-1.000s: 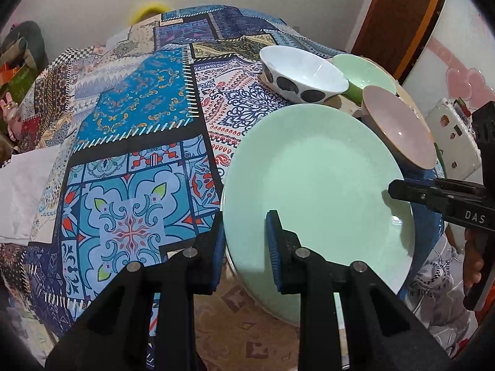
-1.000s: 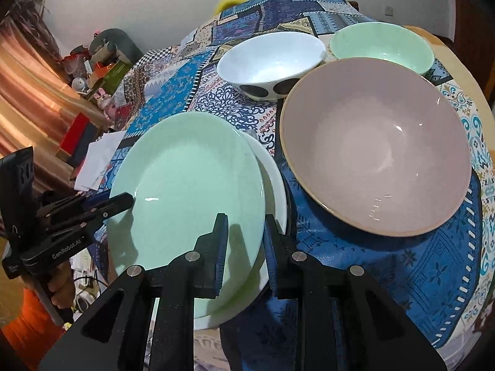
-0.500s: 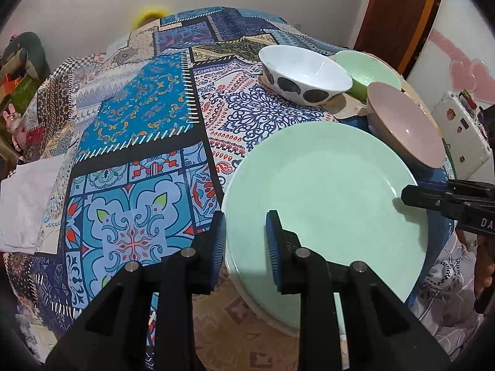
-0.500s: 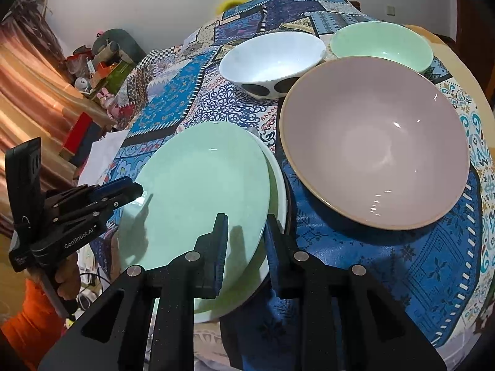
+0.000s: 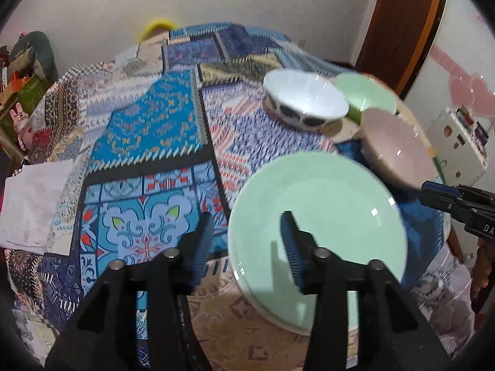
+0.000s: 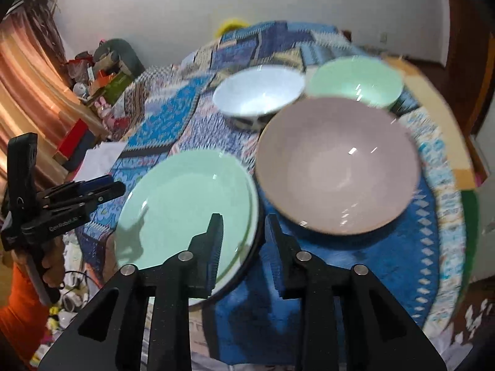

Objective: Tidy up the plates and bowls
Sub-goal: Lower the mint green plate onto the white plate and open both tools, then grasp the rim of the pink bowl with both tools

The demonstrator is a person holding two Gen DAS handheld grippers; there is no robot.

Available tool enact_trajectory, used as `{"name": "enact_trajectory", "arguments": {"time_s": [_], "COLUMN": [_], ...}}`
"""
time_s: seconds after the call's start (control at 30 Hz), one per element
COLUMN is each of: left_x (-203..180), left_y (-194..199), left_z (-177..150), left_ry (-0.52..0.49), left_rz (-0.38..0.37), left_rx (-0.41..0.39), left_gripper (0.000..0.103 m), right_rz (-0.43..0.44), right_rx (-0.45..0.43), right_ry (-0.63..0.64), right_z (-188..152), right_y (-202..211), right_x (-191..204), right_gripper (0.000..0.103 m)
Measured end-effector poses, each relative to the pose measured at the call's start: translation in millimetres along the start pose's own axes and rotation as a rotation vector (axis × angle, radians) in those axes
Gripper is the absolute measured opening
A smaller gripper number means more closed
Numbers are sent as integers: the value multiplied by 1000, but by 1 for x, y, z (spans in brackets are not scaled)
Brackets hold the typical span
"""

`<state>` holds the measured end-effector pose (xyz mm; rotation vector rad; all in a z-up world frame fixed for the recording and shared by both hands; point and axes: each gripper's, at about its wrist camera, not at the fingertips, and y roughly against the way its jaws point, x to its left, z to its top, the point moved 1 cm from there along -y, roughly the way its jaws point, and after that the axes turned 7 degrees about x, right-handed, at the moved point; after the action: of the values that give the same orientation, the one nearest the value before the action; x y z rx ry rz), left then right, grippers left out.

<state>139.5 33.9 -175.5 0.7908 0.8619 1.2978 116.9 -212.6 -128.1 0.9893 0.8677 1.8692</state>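
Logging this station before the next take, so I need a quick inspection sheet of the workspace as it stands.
Surface: round table under a patchwork cloth.
Job's things: green plate stacked on a white plate; pink bowl, white spotted bowl and green bowl stand apart behind.
Clutter: folded white cloth at the table's edge.
Grippers: left tool opening, straddling the plate rim without pressing; right tool opening, beside the plate edge.
Cables: a tangle on the floor.
Surroundings: curtain, cluttered shelf, wooden door.
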Motion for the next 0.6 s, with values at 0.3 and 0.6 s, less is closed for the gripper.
{"name": "enact_trajectory", "arguments": {"time_s": [0.3, 0.6], "left_x": [-50, -102], "left_y": [20, -9], "left_z": [29, 64], "left_ry": [-71, -125], "left_rz": [-29, -107], "left_rx": [-86, -50], "left_gripper": [66, 72], "right_rz": [-74, -145], "right_rx": [-134, -169], "right_ry": [-48, -95], "right_z": [13, 19], "right_y": [34, 39], "right_x": [-34, -71], "right_gripper": [54, 65]}}
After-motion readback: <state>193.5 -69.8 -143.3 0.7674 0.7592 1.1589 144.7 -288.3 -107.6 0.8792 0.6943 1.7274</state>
